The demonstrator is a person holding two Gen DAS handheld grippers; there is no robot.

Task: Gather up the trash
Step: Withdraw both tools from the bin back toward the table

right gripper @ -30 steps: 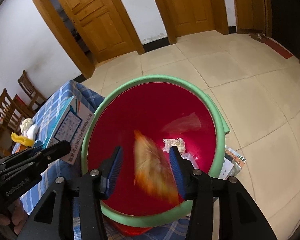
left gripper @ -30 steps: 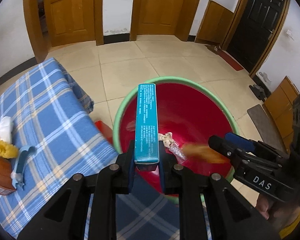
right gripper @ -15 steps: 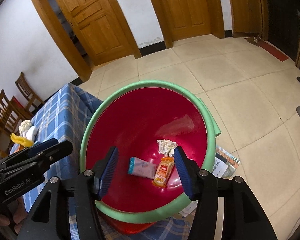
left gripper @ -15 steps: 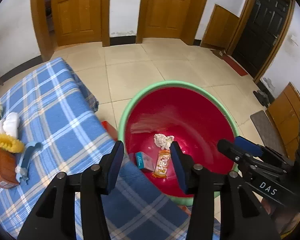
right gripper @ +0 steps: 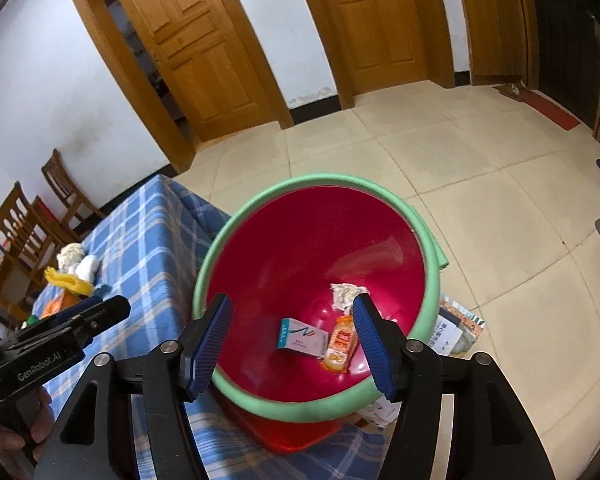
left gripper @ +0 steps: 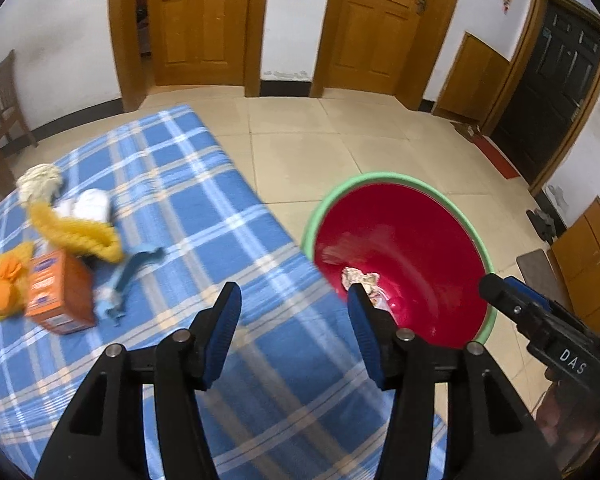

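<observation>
The left gripper (left gripper: pixel 294 300) is held angled downward, jaws just opened and empty (blue pads apart). At its three o'clock, the right gripper (right gripper: pixel 290 308) is likewise parted, nothing clasped.

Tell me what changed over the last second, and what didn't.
The left tongs let go of the teal box, their jaws just opening; it now lies in the red basin. The right tongs, opening too, dropped the orange packet beside it. Both tongs are empty, and the left view swung toward the table clutter. The crumpled tissue and basin stayed put.
</observation>
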